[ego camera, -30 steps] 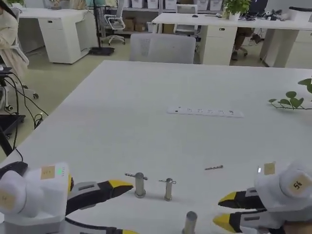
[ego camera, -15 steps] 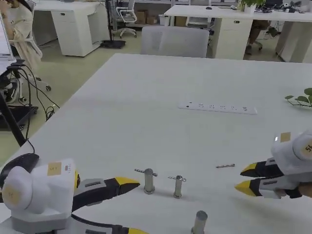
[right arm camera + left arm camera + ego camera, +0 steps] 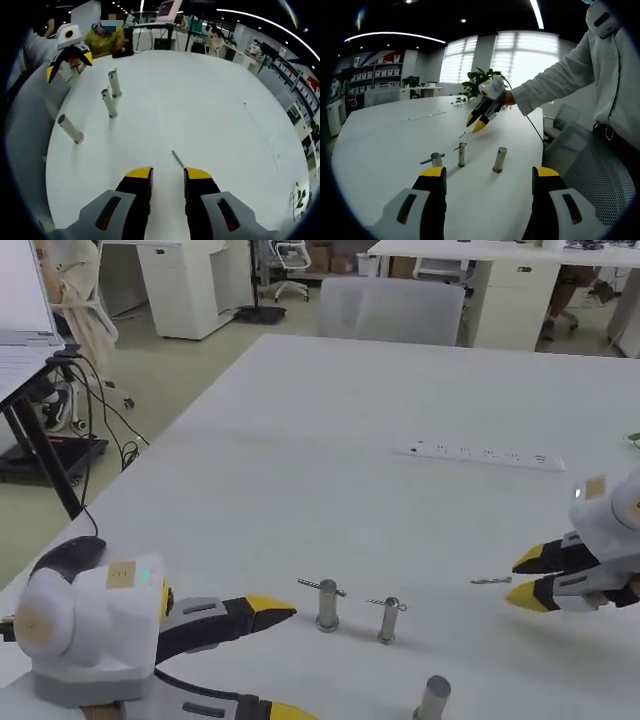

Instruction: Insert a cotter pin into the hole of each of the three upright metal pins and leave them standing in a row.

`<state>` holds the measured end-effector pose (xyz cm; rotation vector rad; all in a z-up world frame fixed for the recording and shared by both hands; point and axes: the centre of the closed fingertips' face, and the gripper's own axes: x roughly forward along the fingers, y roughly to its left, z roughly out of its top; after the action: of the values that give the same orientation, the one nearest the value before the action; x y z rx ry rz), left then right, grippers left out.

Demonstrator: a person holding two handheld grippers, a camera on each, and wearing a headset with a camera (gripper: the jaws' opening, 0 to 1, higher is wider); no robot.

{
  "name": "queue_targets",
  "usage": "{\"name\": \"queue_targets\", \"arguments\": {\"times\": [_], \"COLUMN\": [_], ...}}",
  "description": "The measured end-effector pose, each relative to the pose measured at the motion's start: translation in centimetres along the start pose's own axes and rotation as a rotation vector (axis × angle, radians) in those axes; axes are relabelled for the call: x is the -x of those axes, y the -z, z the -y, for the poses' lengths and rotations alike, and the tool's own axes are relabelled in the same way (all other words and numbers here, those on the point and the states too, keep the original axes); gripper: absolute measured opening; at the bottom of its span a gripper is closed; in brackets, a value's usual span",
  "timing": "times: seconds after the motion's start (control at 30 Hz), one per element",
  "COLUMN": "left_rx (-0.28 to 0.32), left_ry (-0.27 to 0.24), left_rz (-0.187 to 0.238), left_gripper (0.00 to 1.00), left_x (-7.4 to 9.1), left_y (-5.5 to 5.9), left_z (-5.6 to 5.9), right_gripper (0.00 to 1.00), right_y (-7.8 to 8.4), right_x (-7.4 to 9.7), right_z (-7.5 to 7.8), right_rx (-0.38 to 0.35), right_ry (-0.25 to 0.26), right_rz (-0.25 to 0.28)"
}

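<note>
Starting at the left of the head view, left gripper (image 3: 290,660) hovers low over table (image 3: 300,470), jaws spread wide and empty; its upper fingertip lies just left of first pin (image 3: 327,606), apart from it. First pin stands upright with a cotter (image 3: 312,585) through its top; second pin (image 3: 388,622) stands just beside it, upright, fitted the same way; third pin (image 3: 433,700) stands upright nearer the person, its top plain. Loose cotter (image 3: 491,581) lies flat on the table, right of the pins; right gripper (image 3: 514,580) sits just right of it, jaws slightly parted, gripping nothing; power strip (image 3: 478,454) lies farther back.

In the left gripper view all three pins stand ahead of the spread jaws, clear of the fingertips.

In the right gripper view the loose cotter lies on the table just ahead of the fingertips, roughly in line with the narrow gap; whether its near end touches a tip cannot be told.
</note>
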<state>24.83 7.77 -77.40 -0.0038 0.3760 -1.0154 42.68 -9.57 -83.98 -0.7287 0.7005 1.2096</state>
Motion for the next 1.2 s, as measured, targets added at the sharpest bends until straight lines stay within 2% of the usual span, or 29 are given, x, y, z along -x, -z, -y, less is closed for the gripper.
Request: {"name": "queue_targets", "arguments": {"times": [0.17, 0.43, 0.53, 0.67, 0.77, 0.97, 1.2], "left_rx": [0.004, 0.011, 0.014, 0.014, 0.017, 0.018, 0.018], "left_ry": [-0.012, -0.029, -0.036, -0.04, -0.044, -0.045, -0.044], "left_rz": [-0.008, -0.008, -0.005, -0.009, -0.006, -0.01, -0.007], "left_gripper": [0.69, 0.69, 0.69, 0.69, 0.69, 0.69, 0.69], "left_x": [0.3, 0.5, 0.5, 0.5, 0.5, 0.5, 0.4], "left_y": [0.2, 0.1, 0.0, 0.0, -0.1, 0.0, -0.1], "left_z": [-0.2, -0.4, -0.5, -0.6, -0.7, -0.9, -0.9], "right_gripper": [0.25, 0.23, 0.2, 0.17, 0.14, 0.1, 0.05], "right_y": [0.0, 1.1, 1.3, 1.4, 1.7, 1.4, 1.5], "right_x": [-0.8, -2.0, -2.1, -2.1, -2.2, -2.3, -2.3], "right_z": [0.8, 1.7, 1.8, 1.9, 1.7, 1.3, 1.3], "right_rx": [0.01, 0.043, 0.053, 0.075, 0.132, 0.205, 0.202], "right_ry": [-0.029, -0.08, -0.092, -0.114, -0.138, -0.173, -0.168], "right_rz": [-0.024, -0.089, -0.096, -0.104, -0.124, -0.129, -0.142]}}
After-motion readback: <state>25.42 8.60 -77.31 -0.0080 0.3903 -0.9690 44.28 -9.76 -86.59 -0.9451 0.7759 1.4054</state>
